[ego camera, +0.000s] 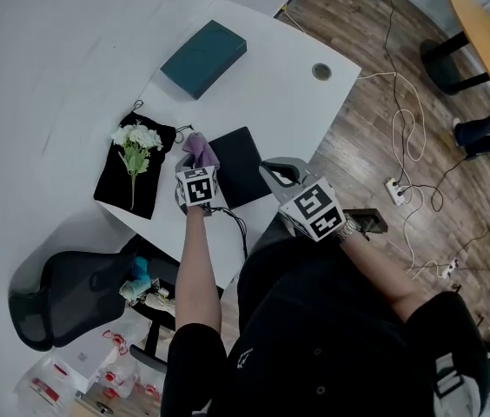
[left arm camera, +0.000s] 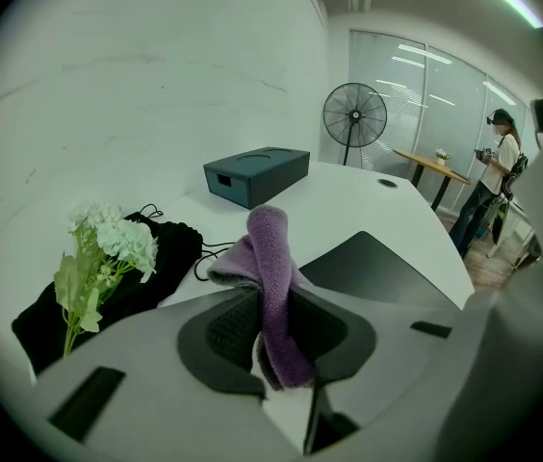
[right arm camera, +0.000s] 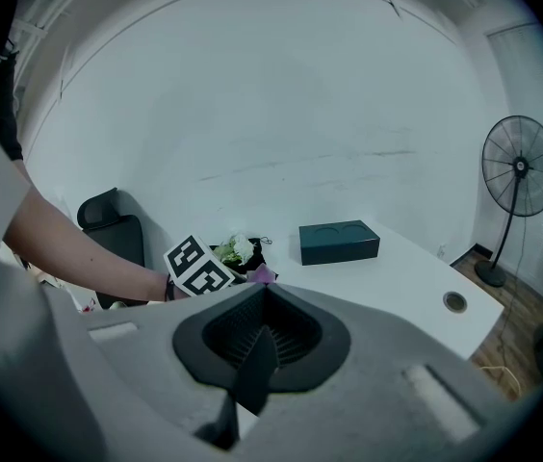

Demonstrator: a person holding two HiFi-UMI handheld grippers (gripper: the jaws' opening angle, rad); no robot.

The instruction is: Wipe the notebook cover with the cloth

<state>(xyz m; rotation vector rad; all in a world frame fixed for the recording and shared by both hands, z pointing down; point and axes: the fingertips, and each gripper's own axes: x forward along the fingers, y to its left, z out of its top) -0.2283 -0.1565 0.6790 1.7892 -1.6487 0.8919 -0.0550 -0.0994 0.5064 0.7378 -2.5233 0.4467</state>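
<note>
The black notebook lies flat on the white table; in the left gripper view its cover shows just right of the jaws. My left gripper is shut on the purple cloth, which sticks up between the jaws and hangs over the notebook's left edge. My right gripper hovers at the notebook's right side near the table's front edge; its jaws are shut with nothing between them.
A teal box sits at the table's far side. A black pouch with white flowers lies left of the notebook. A cable grommet is at the right. An office chair stands below left, cables cross the floor, and a person stands far off.
</note>
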